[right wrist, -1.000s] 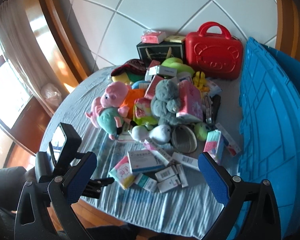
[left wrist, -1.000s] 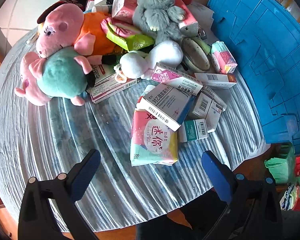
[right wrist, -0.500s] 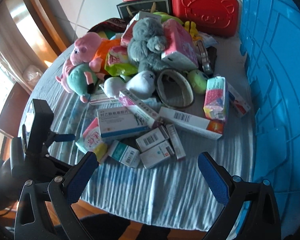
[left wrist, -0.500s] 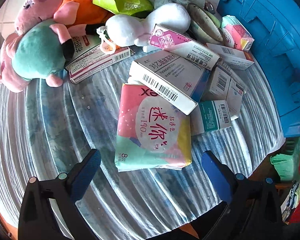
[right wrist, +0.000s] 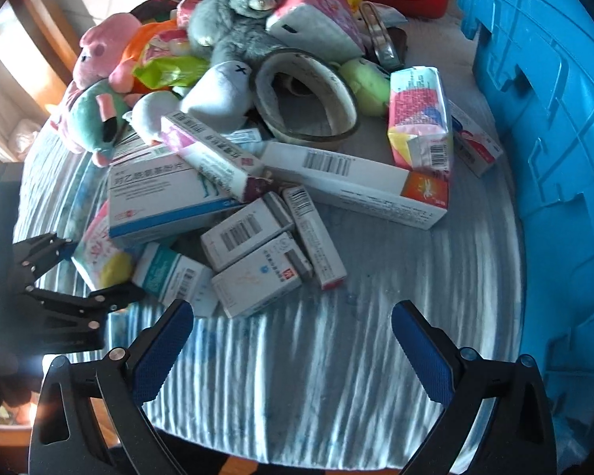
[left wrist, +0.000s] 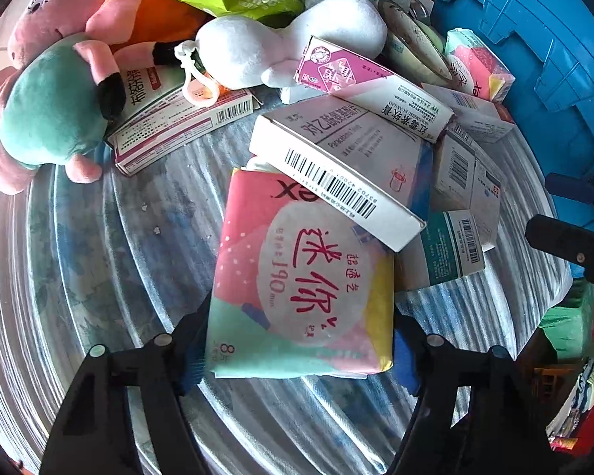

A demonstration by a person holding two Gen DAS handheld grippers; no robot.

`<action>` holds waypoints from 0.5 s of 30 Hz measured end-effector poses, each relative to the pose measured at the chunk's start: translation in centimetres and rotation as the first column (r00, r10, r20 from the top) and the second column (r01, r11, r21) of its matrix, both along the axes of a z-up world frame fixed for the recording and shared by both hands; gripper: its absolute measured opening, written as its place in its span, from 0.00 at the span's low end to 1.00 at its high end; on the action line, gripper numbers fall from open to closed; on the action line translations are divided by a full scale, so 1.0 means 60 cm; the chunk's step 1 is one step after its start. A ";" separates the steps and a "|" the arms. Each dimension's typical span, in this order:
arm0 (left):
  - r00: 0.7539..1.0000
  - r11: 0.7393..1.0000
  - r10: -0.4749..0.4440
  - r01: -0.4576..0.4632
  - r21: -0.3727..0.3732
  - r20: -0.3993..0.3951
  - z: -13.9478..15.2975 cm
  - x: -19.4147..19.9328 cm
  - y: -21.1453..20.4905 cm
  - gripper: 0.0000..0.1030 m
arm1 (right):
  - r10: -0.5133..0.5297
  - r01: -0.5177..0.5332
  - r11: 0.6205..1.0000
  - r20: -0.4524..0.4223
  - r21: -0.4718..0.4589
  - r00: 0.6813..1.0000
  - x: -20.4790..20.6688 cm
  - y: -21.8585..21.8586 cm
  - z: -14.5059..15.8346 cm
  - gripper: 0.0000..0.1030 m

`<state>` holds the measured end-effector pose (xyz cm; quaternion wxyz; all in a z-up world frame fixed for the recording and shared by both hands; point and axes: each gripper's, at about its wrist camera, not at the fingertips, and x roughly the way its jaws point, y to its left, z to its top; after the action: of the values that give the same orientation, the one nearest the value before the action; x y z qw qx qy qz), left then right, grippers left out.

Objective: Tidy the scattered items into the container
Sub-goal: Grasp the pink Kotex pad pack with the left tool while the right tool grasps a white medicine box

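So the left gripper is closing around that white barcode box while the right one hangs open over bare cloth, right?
Not quite. The left wrist view shows the left gripper closing around the pink pad pack; the barcode box only lies on its far end. The right gripper does hang open over the cloth.

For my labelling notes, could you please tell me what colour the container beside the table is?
The container is bright blue; the right wrist view shows it best.
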<state>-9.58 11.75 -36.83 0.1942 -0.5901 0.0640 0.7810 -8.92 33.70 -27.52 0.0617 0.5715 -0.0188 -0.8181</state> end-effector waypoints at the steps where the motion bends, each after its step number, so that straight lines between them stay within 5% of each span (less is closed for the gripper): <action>1: 1.000 1.000 0.002 -0.002 0.005 -0.006 0.001 0.001 -0.003 0.68 | -0.010 0.010 1.000 -0.002 0.010 1.000 -0.002 0.003 -0.004 0.99; 8: 0.998 0.998 0.054 -0.053 0.015 -0.021 0.008 0.012 -0.047 0.66 | -0.071 0.072 0.996 -0.026 0.057 0.997 -0.025 0.020 -0.017 0.87; 13: 0.998 0.998 0.059 -0.059 0.006 -0.021 0.011 0.021 -0.075 0.66 | -0.095 0.098 0.993 -0.037 0.073 0.995 -0.048 0.031 -0.023 0.58; 15: 0.998 0.998 0.066 -0.065 0.006 -0.018 0.011 0.021 -0.082 0.66 | -0.090 0.092 0.994 -0.025 0.057 0.996 -0.058 0.033 -0.028 0.54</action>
<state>-8.31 6.80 -36.15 0.1694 -0.5843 0.0444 0.7924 -12.37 35.71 -29.18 0.0080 0.5623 -0.0205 -0.8266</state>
